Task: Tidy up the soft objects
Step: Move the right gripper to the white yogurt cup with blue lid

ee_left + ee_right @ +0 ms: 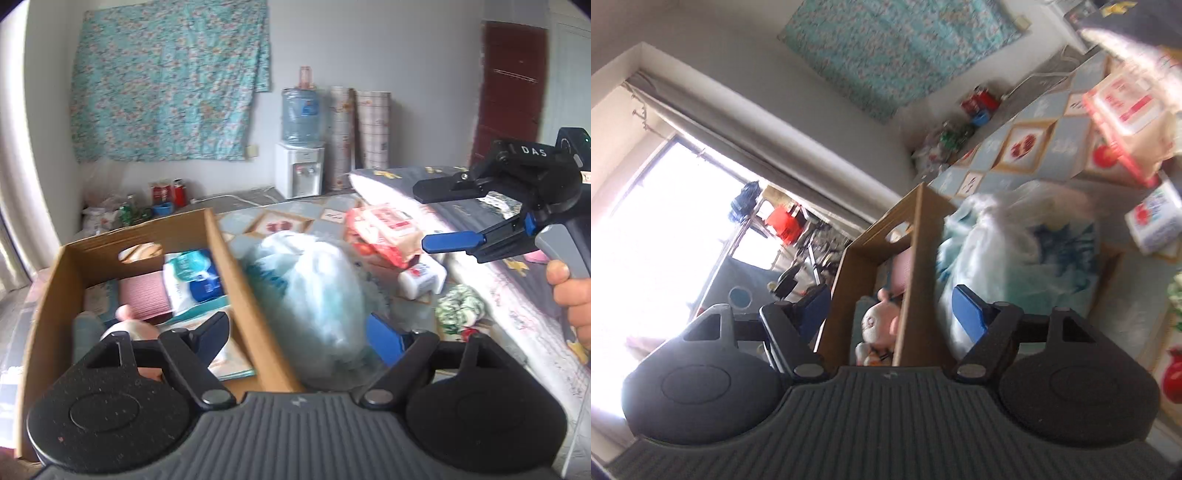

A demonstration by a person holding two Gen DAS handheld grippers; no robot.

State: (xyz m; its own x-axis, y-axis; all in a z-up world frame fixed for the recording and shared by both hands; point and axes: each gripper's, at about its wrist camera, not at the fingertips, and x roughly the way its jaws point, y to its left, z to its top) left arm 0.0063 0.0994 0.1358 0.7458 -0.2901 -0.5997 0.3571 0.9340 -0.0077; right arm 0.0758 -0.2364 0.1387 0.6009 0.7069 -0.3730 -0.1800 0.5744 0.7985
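Observation:
An open cardboard box (pixel 236 280) stands on the patterned bed mat (pixel 288 221). Inside lie a pink folded cloth (pixel 142 295), a blue-white wipes pack (pixel 192 280) and a pink-white plush toy (pixel 125 328). A pale blue plastic bag (pixel 314 295), blurred, sits just outside the box's right wall. My left gripper (pixel 299 338) is open over that wall and the bag, its pads touching neither. The right gripper (pixel 443 218) hangs open and empty at the right. In the right wrist view the right gripper (pixel 890 310) is open before the box (pixel 916 258), the plush toy (pixel 879 328) and the bag (pixel 1015 251).
A pink tissue pack (pixel 384 229), a small white pack (pixel 421 277) and a green-white cloth (pixel 460 306) lie on the mat beyond the bag. A dark quilt (pixel 480 221) runs along the right. A water dispenser (pixel 299 173) stands by the far wall.

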